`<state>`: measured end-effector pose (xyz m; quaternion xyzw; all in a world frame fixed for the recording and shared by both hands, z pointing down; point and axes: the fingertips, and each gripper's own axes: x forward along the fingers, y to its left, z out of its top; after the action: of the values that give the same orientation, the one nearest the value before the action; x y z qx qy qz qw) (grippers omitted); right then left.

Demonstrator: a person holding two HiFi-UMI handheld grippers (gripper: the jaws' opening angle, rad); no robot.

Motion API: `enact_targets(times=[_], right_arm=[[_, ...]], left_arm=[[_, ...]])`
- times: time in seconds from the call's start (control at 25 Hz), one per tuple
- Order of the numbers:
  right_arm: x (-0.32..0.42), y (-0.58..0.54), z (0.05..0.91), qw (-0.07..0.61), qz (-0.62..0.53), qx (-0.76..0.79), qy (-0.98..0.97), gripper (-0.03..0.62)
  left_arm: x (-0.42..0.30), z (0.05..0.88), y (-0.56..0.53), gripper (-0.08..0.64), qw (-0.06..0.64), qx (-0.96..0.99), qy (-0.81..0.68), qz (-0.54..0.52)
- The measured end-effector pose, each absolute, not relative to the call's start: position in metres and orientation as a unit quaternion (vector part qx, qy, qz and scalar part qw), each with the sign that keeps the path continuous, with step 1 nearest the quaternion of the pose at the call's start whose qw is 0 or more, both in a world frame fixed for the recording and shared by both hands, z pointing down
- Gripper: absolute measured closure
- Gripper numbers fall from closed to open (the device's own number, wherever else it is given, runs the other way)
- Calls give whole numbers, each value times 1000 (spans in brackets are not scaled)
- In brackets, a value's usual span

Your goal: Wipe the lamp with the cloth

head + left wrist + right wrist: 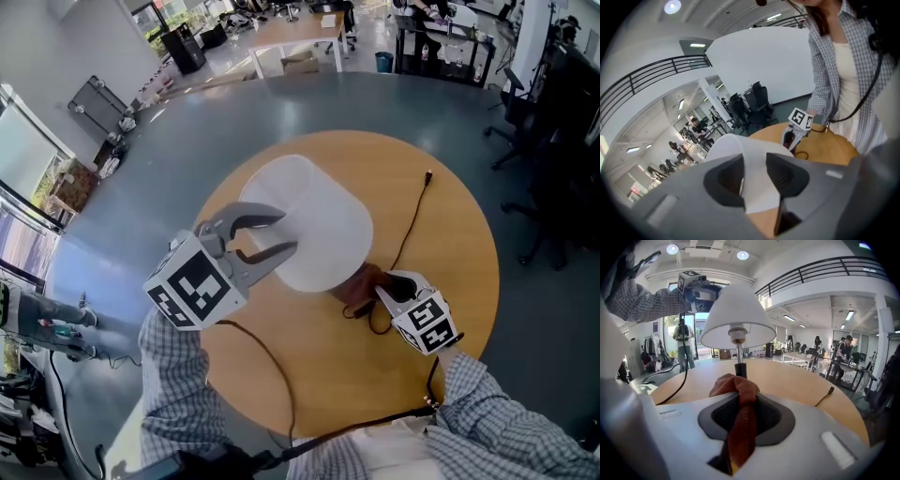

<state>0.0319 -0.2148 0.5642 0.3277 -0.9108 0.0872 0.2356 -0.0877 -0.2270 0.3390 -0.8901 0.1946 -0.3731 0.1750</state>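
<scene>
Pinching the brown cloth (740, 397), the right claw (740, 420) sits by the lamp (738, 319) stem. The left claw (278, 234) gapes astride its shade (319, 220).

Round wooden table (450, 216) on grey-blue floor (281, 112); desks (291, 33) and office chairs (754, 103) beyond.

Head view: the lamp shade (314, 225) hides the stem (739, 355) and base; the right hand-held gripper (382, 291) covers part of the cloth (356, 284); the sleeves (178, 375) hide the near edge of the tabletop (441, 216); the cable plug (428, 176) is too small to identify. Right gripper view: the cloth conceals the base.
</scene>
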Motion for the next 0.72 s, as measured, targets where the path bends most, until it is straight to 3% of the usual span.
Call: enact_targets(times=[0.24, 0.72], right_arm=[[65, -179, 544, 231, 92, 341, -907, 508], [113, -123, 639, 344, 172, 355, -852, 508]], left_arm=[[-60, 339, -214, 413, 205, -877, 174, -399], [-9, 350, -187, 411, 265, -849, 134, -438]])
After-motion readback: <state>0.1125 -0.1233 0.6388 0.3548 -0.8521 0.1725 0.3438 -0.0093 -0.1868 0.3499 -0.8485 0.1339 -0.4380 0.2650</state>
